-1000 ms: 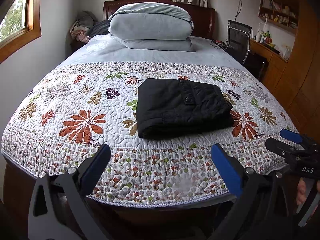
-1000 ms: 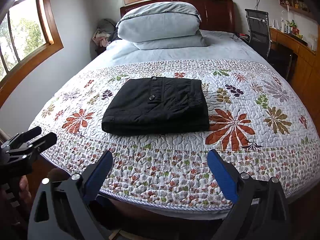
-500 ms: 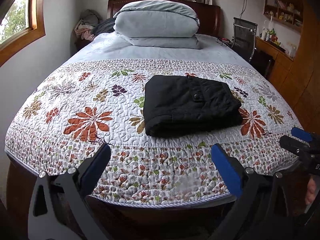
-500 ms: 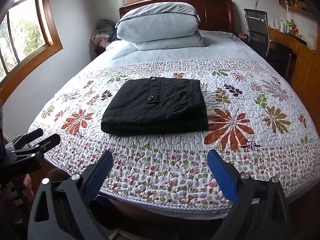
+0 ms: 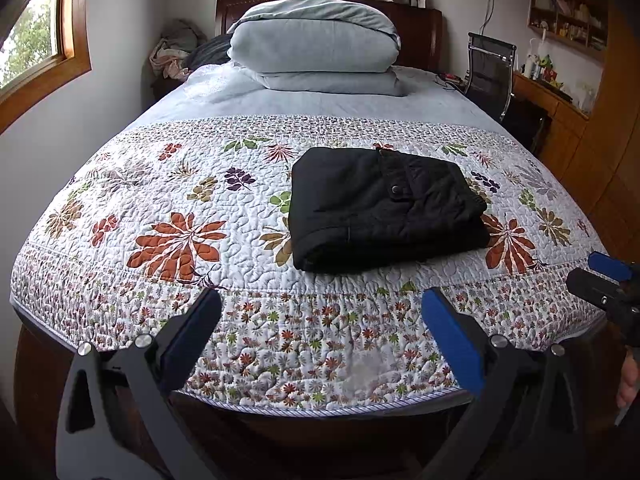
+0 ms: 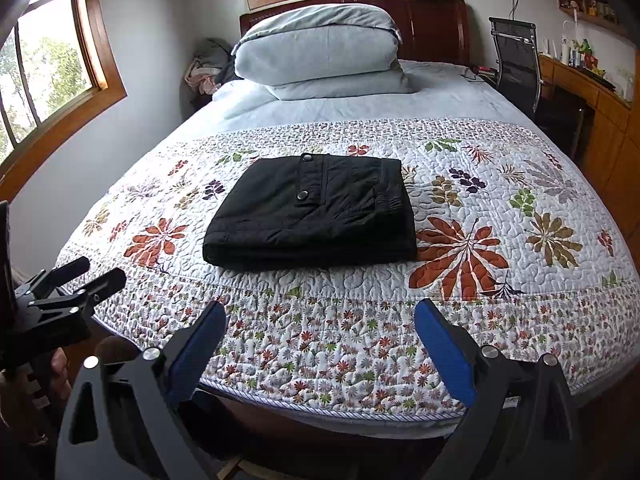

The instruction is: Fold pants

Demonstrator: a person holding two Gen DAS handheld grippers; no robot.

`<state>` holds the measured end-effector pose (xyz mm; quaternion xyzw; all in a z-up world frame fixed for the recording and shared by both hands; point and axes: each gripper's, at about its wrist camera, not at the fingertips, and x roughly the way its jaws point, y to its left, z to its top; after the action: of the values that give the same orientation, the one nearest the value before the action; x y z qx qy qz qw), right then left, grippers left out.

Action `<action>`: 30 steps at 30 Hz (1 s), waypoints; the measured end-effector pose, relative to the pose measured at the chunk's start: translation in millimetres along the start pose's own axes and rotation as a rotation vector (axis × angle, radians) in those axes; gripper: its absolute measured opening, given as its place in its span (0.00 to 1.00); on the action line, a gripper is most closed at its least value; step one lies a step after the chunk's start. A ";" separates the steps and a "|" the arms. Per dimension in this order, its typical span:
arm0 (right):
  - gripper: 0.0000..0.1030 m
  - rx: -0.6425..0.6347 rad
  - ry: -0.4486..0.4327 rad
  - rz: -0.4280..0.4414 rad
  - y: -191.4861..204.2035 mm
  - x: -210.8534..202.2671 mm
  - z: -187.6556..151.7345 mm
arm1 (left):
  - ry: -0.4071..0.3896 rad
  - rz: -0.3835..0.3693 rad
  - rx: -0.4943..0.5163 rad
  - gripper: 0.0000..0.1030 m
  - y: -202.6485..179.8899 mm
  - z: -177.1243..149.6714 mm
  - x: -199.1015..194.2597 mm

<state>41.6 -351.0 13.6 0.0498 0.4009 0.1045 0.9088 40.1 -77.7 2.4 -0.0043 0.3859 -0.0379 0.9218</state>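
Black pants lie folded into a compact rectangle on the floral quilt of the bed, snap buttons facing up. My left gripper is open and empty, held back past the foot of the bed, well short of the pants. My right gripper is also open and empty, likewise behind the quilt's near edge. Each gripper shows at the side of the other's view: the right one at the far right, the left one at the far left, held by a hand.
A folded grey duvet sits at the headboard. A black office chair and a wooden desk stand to the right of the bed. A pile of clothes lies in the far left corner. Windows line the left wall.
Both grippers have drawn back a little from the bed and stayed open. In the left wrist view the pants have shifted slightly right and away. The pants themselves lie unmoved.
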 end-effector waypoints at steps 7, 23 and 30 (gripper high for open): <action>0.93 -0.002 0.001 0.000 0.3 0.0 -0.1 | 0.000 -0.002 -0.001 0.97 -0.2 0.3 -0.8; 0.93 0.005 0.018 -0.001 -1.6 4.7 -1.8 | -0.002 -0.008 0.016 0.97 -2.8 -0.7 -1.8; 0.93 0.007 0.016 -0.001 -1.3 4.5 -1.5 | 0.004 -0.024 0.001 0.97 -1.4 0.4 -0.8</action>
<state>43.6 -351.3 9.1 0.0521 0.4086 0.1030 0.9054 39.7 -79.1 3.2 -0.0084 0.3878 -0.0490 0.9204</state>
